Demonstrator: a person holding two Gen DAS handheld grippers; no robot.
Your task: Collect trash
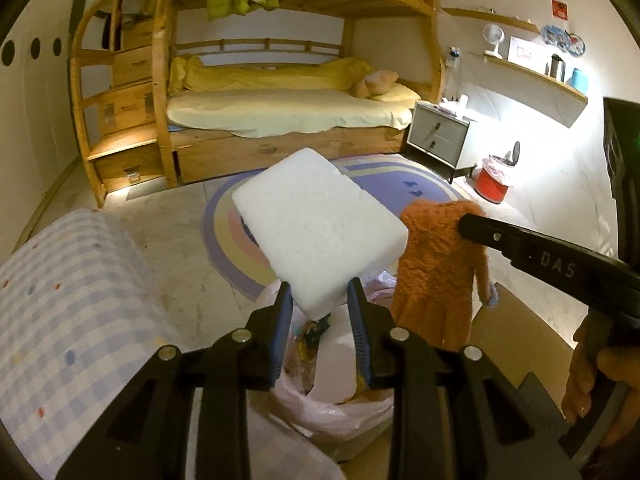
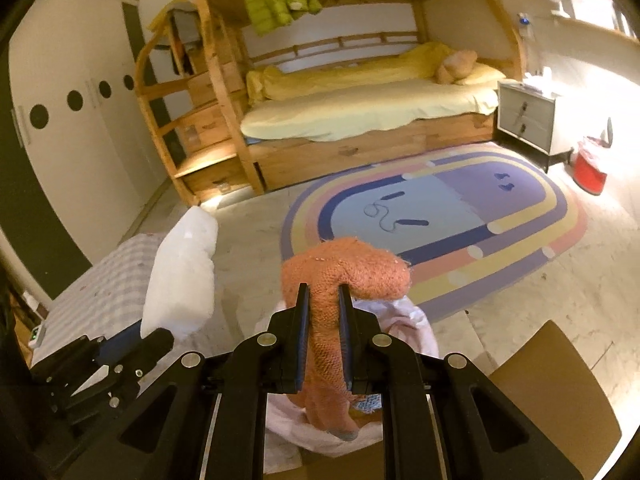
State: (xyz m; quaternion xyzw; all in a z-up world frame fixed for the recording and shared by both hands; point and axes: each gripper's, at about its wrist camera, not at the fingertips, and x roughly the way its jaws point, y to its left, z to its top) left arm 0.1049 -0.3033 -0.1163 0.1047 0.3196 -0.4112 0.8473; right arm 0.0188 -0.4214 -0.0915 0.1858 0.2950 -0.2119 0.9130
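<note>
While left gripper (image 1: 320, 300) jaws pinch near corner of white foam block (image 1: 316, 224) above pink trash bag (image 1: 336, 412), right gripper (image 2: 324, 312) jaws clamp orange knitted cloth (image 2: 344, 276), dangling over same bag; rainbow rug (image 2: 460, 216) far behind.

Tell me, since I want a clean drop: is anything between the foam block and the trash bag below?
Nothing visible: the foam block, clamped in the left gripper, hangs right above the open pink bag, which already holds trash.

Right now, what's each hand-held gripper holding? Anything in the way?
Left hand-held gripper shut on white foam block. Right hand-held gripper shut on orange knit cloth. Pink trash bag open below, nothing blocking.
</note>
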